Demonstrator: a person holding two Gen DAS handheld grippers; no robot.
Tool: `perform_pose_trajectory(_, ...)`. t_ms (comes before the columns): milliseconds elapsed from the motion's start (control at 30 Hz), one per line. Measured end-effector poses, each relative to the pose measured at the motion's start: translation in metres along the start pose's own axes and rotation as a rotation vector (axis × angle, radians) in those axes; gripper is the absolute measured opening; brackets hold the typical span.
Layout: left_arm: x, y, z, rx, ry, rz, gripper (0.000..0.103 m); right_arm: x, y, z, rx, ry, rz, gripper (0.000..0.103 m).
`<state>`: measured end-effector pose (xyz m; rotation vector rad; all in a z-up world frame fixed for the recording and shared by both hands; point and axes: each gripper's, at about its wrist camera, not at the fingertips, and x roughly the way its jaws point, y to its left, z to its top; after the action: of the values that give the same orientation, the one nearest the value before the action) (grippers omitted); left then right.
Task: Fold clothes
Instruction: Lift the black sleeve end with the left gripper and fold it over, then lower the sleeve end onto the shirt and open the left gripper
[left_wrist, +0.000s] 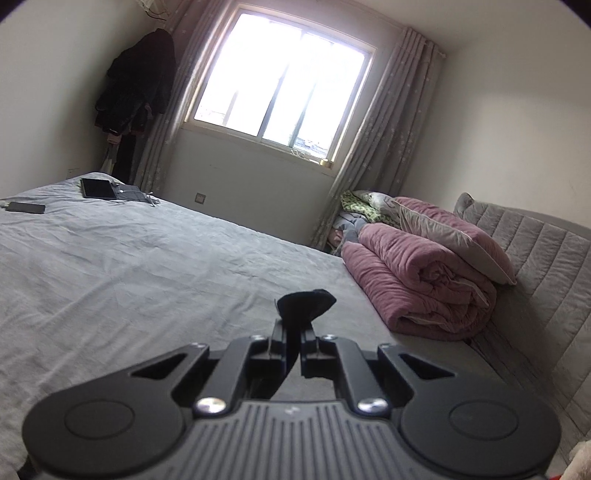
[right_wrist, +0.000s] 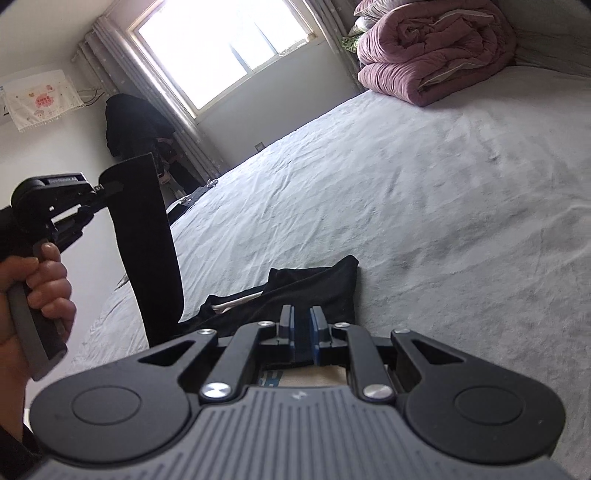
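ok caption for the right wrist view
Left gripper lifts one end of a black cloth garment above the grey bedsheet.

Little legible text. The white cloth hanging (right_wrist: 40, 99) on the wall carries red print, too small to read. The left gripper (right_wrist: 110, 188) bears a pale line of lettering on its top face, blurred and unreadable. A blue-printed label (right_wrist: 267, 380) beneath the right gripper (right_wrist: 303, 314) shows only cut-off characters.
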<state>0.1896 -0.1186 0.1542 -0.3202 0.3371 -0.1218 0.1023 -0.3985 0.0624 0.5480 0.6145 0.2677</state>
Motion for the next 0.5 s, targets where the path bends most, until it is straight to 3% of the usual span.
perform_pose_trajectory(333, 0.033, -0.043, -0.106, 0.093, 0.185, -0.044, 0.006, -0.004, -0.034, 0.014, 0.111, -0.02, -0.079, 0.016)
perform_pose_trajectory(500, 0.042, -0.054, -0.141, 0.147, 0.223, -0.039, 0.006, -0.003, -0.046, 0.017, 0.163, -0.021, -0.085, 0.016)
